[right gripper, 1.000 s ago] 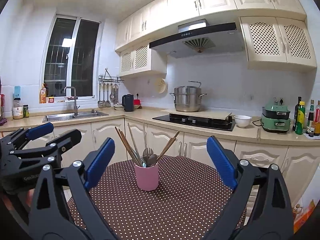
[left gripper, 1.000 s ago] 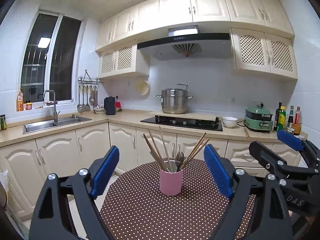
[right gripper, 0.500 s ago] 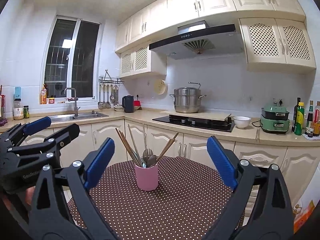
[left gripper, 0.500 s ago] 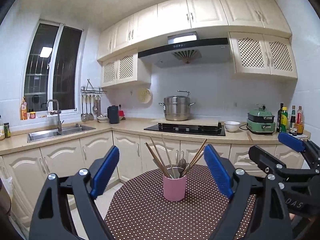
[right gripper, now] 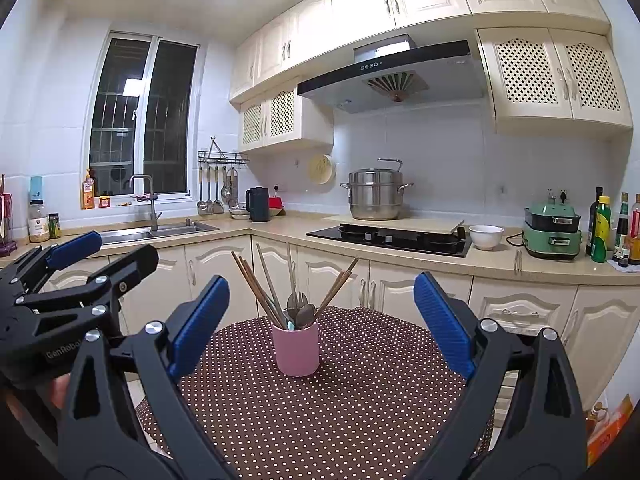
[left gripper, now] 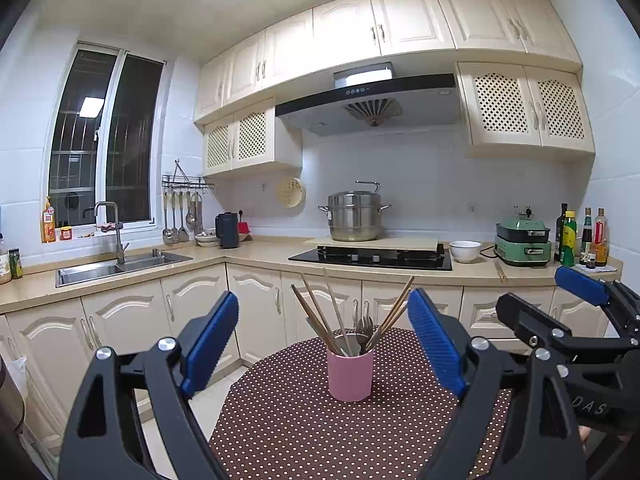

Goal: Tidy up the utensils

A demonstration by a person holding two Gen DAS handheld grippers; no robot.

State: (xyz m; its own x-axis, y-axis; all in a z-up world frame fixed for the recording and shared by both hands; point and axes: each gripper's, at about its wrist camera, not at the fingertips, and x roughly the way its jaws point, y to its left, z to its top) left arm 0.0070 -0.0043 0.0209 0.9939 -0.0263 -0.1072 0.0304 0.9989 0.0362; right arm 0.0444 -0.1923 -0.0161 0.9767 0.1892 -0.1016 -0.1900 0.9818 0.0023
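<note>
Cream cabinets [left gripper: 404,20] line white-tiled walls [left gripper: 440,184]; a dark window [left gripper: 106,140] above the sink [left gripper: 120,268].

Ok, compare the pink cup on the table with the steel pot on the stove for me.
The pink cup is small, matte and open-topped; the steel pot is large, shiny and lidded. The pink cup stands on the dotted table near both hand-held grippers; the steel pot sits far back on a board by the stove. The pink cup holds chopsticks and spoons; the steel pot's contents are hidden. Both stand upright.

"GenRobot" on left gripper [right gripper: 66,354]
</note>
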